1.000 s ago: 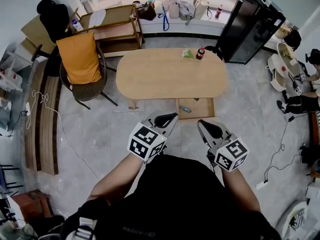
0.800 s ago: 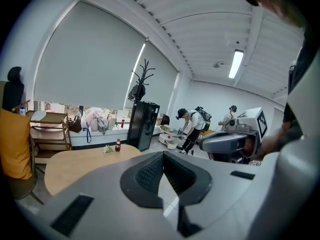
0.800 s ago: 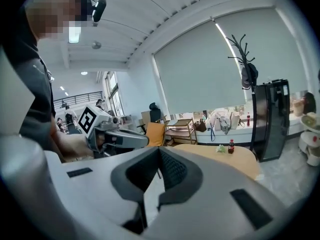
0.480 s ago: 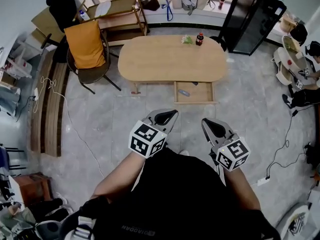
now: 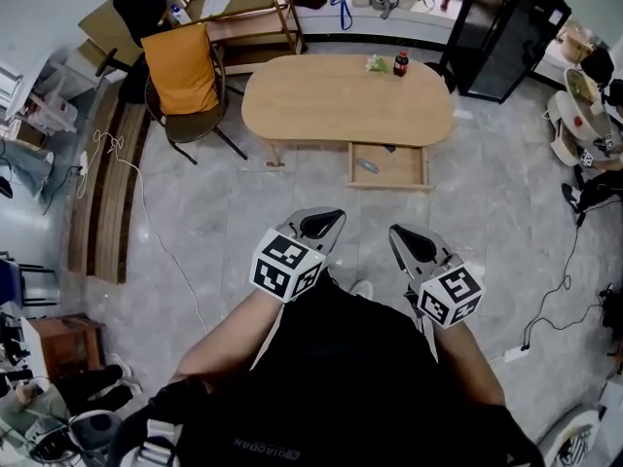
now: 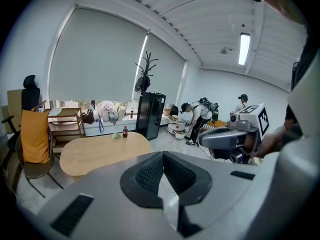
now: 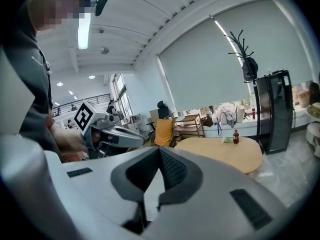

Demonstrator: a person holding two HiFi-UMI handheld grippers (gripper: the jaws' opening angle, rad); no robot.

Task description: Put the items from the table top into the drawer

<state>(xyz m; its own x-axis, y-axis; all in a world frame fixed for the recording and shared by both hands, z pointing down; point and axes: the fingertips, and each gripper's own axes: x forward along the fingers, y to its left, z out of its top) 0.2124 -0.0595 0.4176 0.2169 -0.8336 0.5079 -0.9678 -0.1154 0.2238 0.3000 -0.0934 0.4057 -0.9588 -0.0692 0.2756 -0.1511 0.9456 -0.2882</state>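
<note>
Across the floor stands the oval wooden table with a dark soda bottle and a green packet at its far edge. Its drawer is pulled out toward me, and a small bluish item lies in it. My left gripper and right gripper hang in front of my body, well short of the table. Both are shut with nothing in them. The left gripper view shows the table and bottle beyond its gripper. The right gripper view shows the bottle past its own gripper.
A chair with an orange cushion stands left of the table, and wooden shelving behind it. A black cabinet is at the back right. A cable trails over the floor on the left. People work at the far right.
The table and drawer have slid up the head view and lie farther from both grippers. The whole drawer now shows. Both grippers stay shut.
</note>
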